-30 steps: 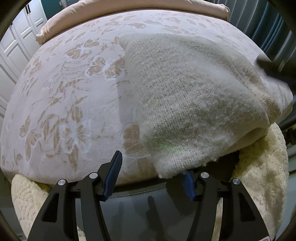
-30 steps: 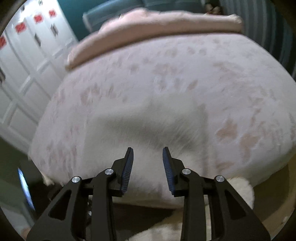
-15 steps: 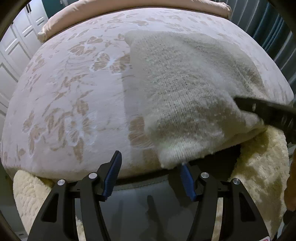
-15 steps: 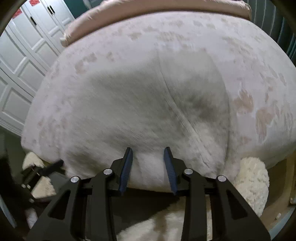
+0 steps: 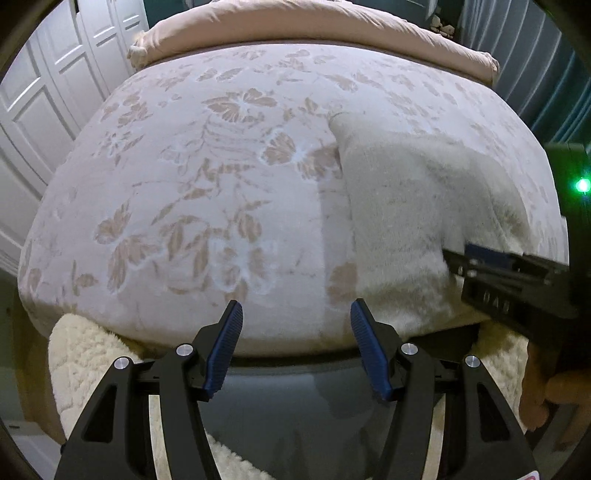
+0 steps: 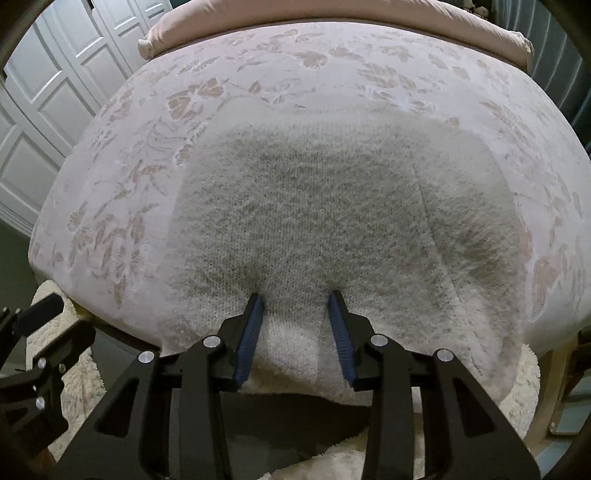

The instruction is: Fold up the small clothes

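Note:
A cream knitted garment [image 6: 332, 206] lies folded flat on the floral bed cover [image 5: 184, 184], and its front edge hangs over the near side of the bed. My right gripper [image 6: 295, 299] points steeply down at that front edge. Its jaws stand partly apart, the tips dent the knit, and a strip of fabric lies between them. In the left wrist view the garment [image 5: 399, 221] lies to the right, with the right gripper [image 5: 476, 258] reaching onto it from the right. My left gripper [image 5: 295, 310] hangs open over the bed's edge, just left of the garment, with nothing between its fingers.
A pink duvet roll [image 5: 295, 29] lies across the far end of the bed. A fluffy cream rug [image 5: 81, 362] covers the floor below the near edge. White panelled doors [image 5: 37, 92] stand to the left. A hand [image 5: 546, 398] holds the right gripper.
The left gripper has drawn back, up and to the left, off the garment's corner that lay at its right finger. The right gripper has come down onto the garment's front edge.

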